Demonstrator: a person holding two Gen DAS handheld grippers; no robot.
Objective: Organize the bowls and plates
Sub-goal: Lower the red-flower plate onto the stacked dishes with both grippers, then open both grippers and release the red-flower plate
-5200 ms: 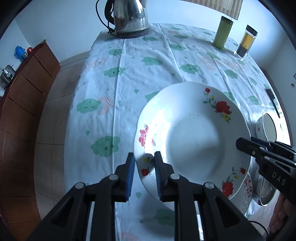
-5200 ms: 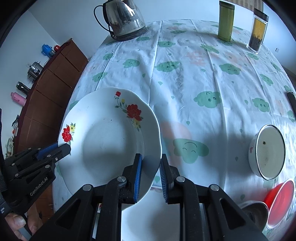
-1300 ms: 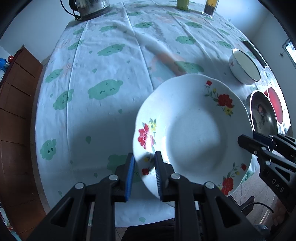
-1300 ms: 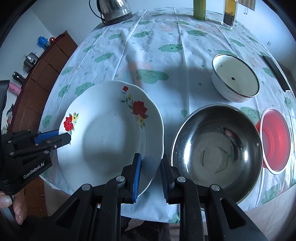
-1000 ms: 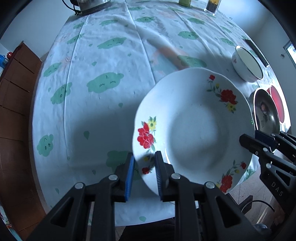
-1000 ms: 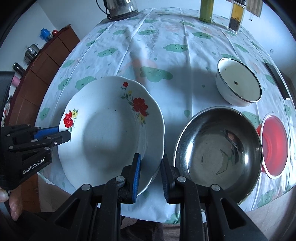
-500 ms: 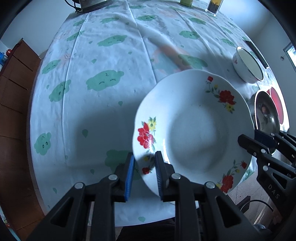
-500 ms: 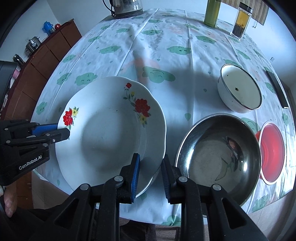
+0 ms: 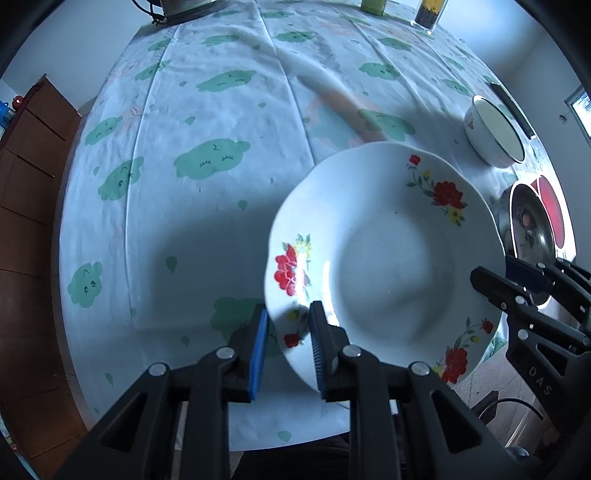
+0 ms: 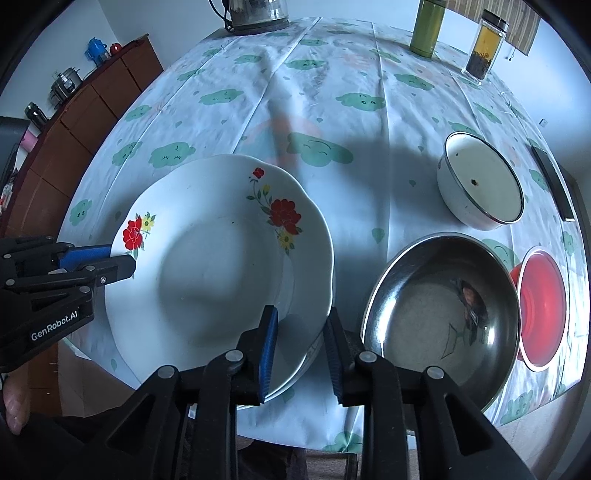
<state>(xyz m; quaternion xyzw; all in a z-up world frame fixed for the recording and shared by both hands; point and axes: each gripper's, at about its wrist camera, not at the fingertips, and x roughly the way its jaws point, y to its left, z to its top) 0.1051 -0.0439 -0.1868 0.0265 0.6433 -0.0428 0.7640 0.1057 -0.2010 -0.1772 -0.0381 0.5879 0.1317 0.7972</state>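
A white plate with red flowers (image 9: 388,258) (image 10: 218,266) sits at the near edge of the table, on top of another plate whose rim shows beneath it (image 10: 310,354). My left gripper (image 9: 285,332) straddles the plate's left rim with its jaws a little apart. My right gripper (image 10: 300,332) straddles the right rim, jaws opened wider than before. A steel bowl (image 10: 443,314), a white enamel bowl (image 10: 480,188) and a red bowl (image 10: 543,306) stand to the right.
The table has a cloud-print cloth (image 9: 207,158). A kettle (image 10: 255,13), a green canister (image 10: 428,26) and a jar (image 10: 485,44) stand at the far edge. A dark flat object (image 10: 552,181) lies far right. A wooden cabinet (image 10: 85,114) stands left.
The plate came down toward the table's near edge onto the other plate. Both grippers' jaws have spread wider around its rim in the last half second.
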